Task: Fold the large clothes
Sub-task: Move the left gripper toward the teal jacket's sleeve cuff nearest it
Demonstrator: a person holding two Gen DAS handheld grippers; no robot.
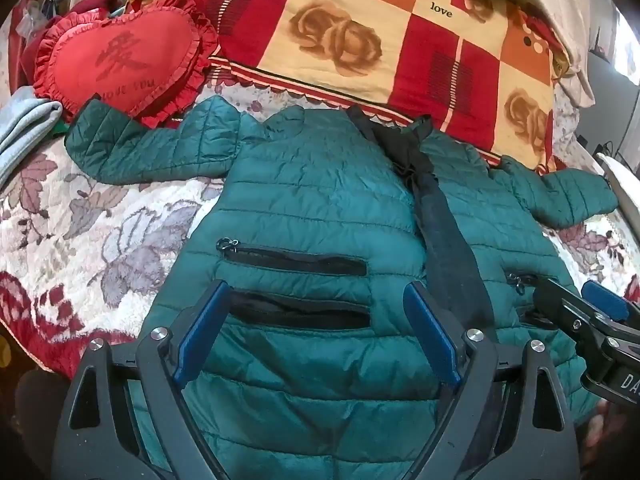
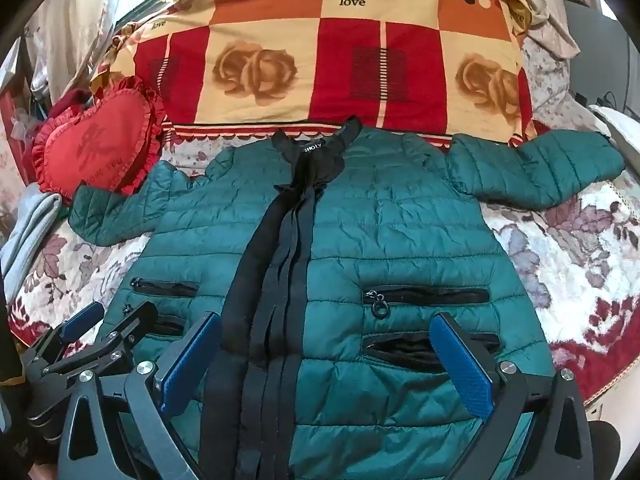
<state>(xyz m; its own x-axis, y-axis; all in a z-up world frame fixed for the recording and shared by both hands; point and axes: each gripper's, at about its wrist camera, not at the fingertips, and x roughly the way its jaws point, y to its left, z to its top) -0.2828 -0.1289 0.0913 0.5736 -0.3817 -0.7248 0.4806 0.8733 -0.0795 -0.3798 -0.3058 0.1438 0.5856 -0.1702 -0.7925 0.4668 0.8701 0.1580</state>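
Observation:
A teal quilted puffer jacket [image 1: 320, 184] lies flat, front up, on the bed, sleeves spread to both sides; it also shows in the right wrist view [image 2: 400, 224]. A black zipper placket [image 2: 276, 280] runs down its middle. My left gripper [image 1: 316, 312] is open and empty, just above the jacket's left front near the lower pocket zipper [image 1: 300, 314]. My right gripper [image 2: 326, 344] is open and empty over the jacket's right front, near its lower pocket [image 2: 400, 350]. The right gripper also shows in the left wrist view [image 1: 576, 304], and the left gripper in the right wrist view [image 2: 108, 320].
A floral fleece blanket [image 1: 100, 232] covers the bed. A red, orange and cream checked quilt [image 2: 340, 64] lies behind the jacket's collar. A red heart-shaped cushion [image 1: 120, 60] sits by the left sleeve. Grey clothing [image 1: 24, 128] lies at the far left.

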